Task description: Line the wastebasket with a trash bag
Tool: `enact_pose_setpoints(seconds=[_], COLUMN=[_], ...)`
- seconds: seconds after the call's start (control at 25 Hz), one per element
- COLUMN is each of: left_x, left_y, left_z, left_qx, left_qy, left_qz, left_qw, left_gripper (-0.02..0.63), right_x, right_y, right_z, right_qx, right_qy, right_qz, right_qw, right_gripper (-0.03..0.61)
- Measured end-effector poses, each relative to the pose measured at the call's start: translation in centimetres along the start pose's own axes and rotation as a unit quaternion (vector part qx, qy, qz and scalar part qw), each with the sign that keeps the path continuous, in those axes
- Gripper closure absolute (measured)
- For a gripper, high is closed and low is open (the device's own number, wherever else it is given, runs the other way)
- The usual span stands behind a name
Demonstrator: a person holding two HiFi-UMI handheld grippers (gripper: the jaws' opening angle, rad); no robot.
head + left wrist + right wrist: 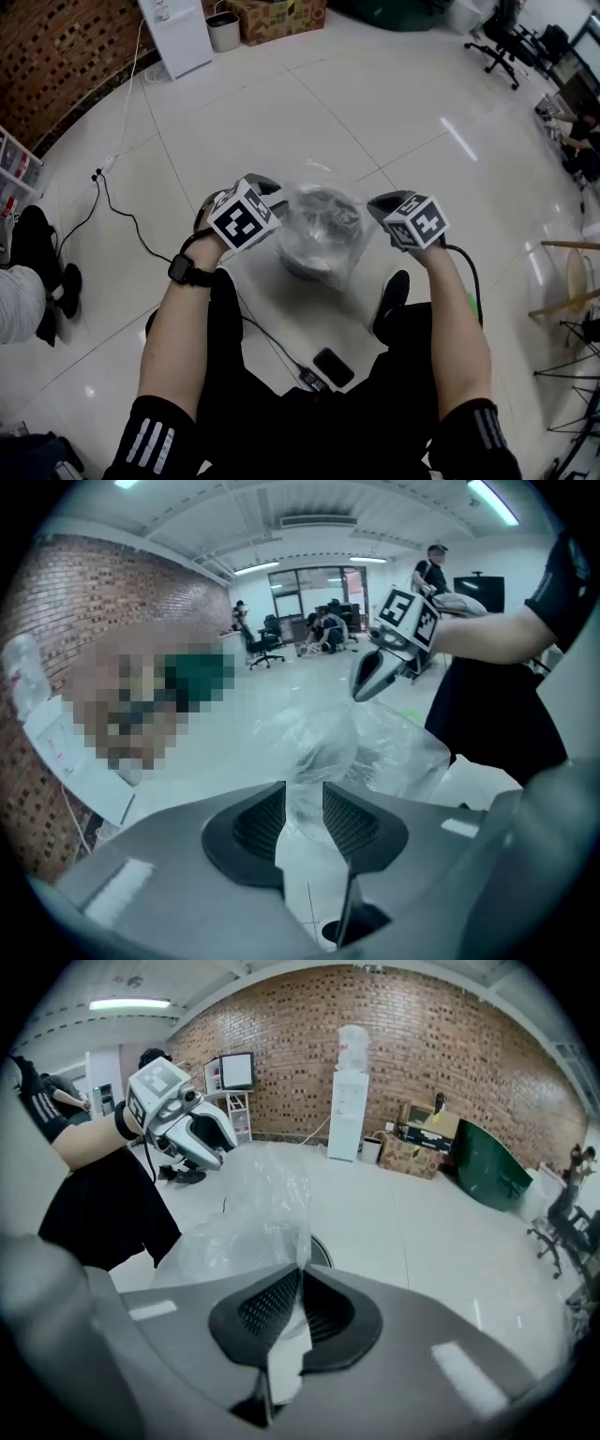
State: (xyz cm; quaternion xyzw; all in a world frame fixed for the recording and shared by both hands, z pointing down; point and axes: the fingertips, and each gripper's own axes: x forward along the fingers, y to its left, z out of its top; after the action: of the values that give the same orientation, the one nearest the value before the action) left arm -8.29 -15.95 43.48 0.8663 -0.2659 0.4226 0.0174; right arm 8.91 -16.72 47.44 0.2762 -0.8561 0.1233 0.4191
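Note:
A clear trash bag [323, 220] hangs stretched between my two grippers, over a small dark wastebasket [314, 267] that stands on the white floor tiles. My left gripper [267, 202] holds the bag's left edge. In the left gripper view a bunch of film [305, 803] fills the gap between the pads of the left gripper [305, 817]. My right gripper [380, 208] is shut on the right edge, with a thin fold of bag [253, 1213] pinched at the right gripper [298, 1302]. The basket's rim [322, 1252] shows just past the film. Each gripper is visible in the other's view: the right gripper [366, 682] and the left gripper [220, 1147].
A black phone [334, 367] and a cable [122, 211] lie on the floor near my feet, and my shoe [391, 305] stands beside the basket. A white water dispenser [178, 33], cardboard boxes [278, 17], an office chair [506, 42] and a seated person's leg [19, 300] ring the area.

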Motion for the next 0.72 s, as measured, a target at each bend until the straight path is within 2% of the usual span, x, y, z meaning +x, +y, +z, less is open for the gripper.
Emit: enact_pose_setpoints(seconds=[0.16, 0.32, 0.56, 0.72], left_x=[4.2, 9.1, 15.5, 19.0], left_y=[-3.3, -4.7, -3.5, -3.1], left_z=[0.6, -0.3, -2.0, -3.1], left_qx=[0.056, 0.096, 0.085, 0.073], left_qy=[0.030, 0.066, 0.083, 0.106], left_qz=[-0.026, -0.028, -0.008, -0.017], left_qw=[0.9977, 0.9928, 0.9929, 0.9915], left_gripper=[0.494, 0.480, 0.468, 0.468], right_x=[1.0, 1.7, 2.4, 3.8], right_y=[-0.9, -1.8, -2.7, -3.6], right_z=[-2.4, -3.4, -3.6, -4.7], right_qx=[-0.027, -0.040, -0.012, 0.006], right_qy=[0.054, 0.086, 0.097, 0.102], right_qz=[-0.015, -0.021, -0.009, -0.011], right_qw=[0.998, 0.995, 0.995, 0.995], right_gripper=[0.571, 0.571, 0.571, 0.571])
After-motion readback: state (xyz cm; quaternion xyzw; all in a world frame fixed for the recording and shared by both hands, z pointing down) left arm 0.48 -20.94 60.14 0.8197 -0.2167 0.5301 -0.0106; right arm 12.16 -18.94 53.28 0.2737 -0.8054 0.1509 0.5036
